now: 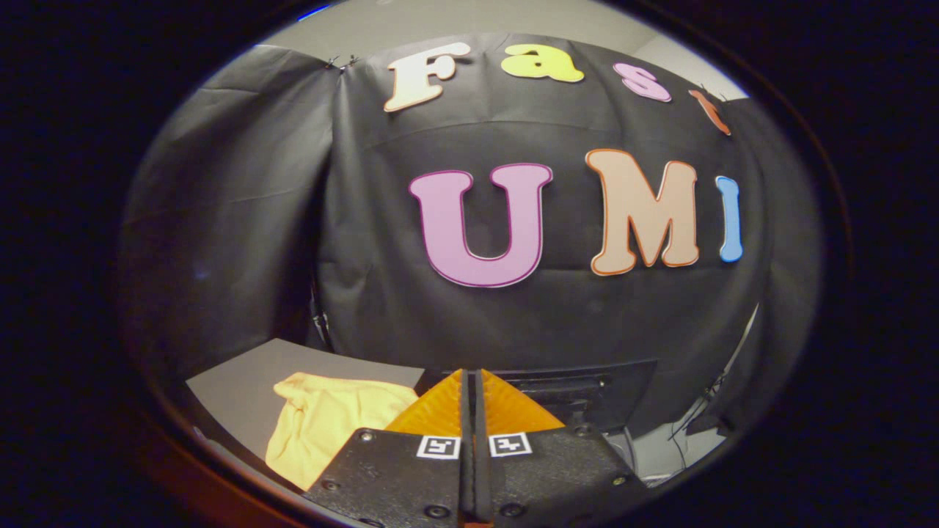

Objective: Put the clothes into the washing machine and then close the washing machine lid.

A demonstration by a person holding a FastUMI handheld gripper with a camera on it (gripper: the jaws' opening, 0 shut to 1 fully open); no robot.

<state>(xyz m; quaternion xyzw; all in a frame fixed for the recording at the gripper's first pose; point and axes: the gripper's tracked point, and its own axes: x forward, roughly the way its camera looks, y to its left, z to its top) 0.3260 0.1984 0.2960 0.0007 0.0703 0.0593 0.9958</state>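
I find the gripper with its fingers pressed together and nothing between them, held up facing the booth's black cloth wall. A yellow garment lies crumpled on a grey sheet, just left of the fingers and below them

A recording booth, walled with draped black cloth.
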